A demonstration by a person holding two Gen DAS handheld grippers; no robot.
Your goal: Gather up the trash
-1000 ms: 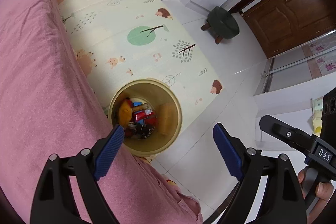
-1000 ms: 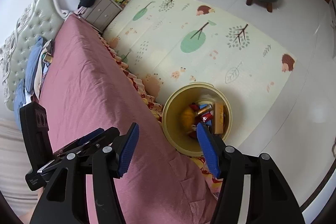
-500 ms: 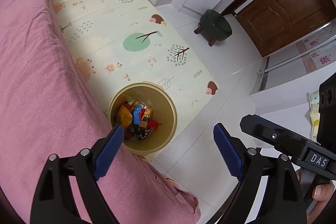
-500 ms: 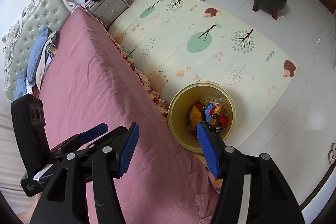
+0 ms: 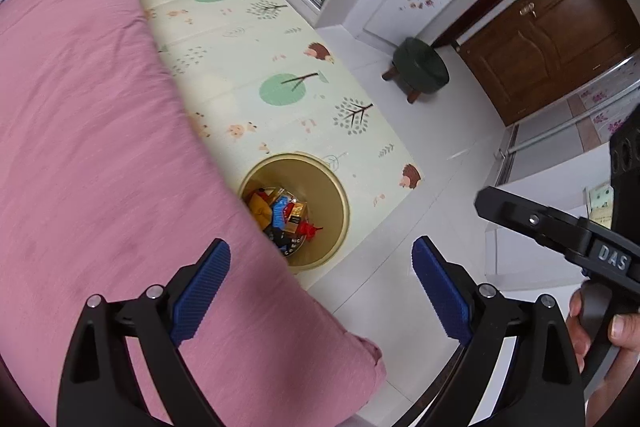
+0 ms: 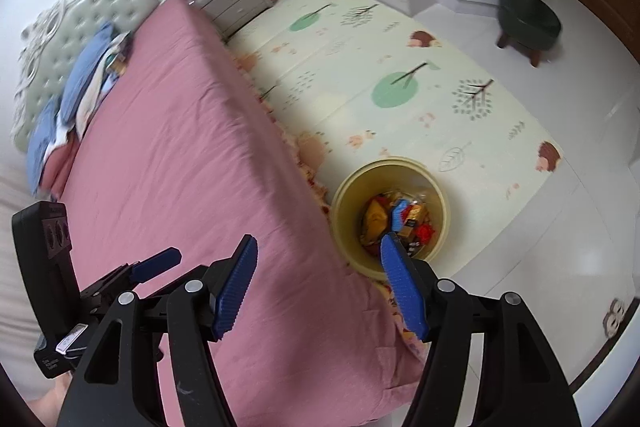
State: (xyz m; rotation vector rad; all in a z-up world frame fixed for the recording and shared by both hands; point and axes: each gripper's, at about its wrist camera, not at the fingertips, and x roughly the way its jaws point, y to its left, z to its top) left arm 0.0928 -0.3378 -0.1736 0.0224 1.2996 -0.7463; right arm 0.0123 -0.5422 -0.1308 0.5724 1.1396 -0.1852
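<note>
Left wrist view shows the trash [image 5: 286,217], light crinkly wrappers best pinched by an edge, inside the yellow bin [image 5: 336,187] beside the bed [image 5: 100,147], while both tools [image 5: 320,287] [image 6: 316,283] are opening and hold nothing.

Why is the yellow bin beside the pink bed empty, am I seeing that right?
Not quite: the yellow bin beside the pink bed is not empty. Colourful wrappers lie in its bottom, as the right wrist view shows.
</note>
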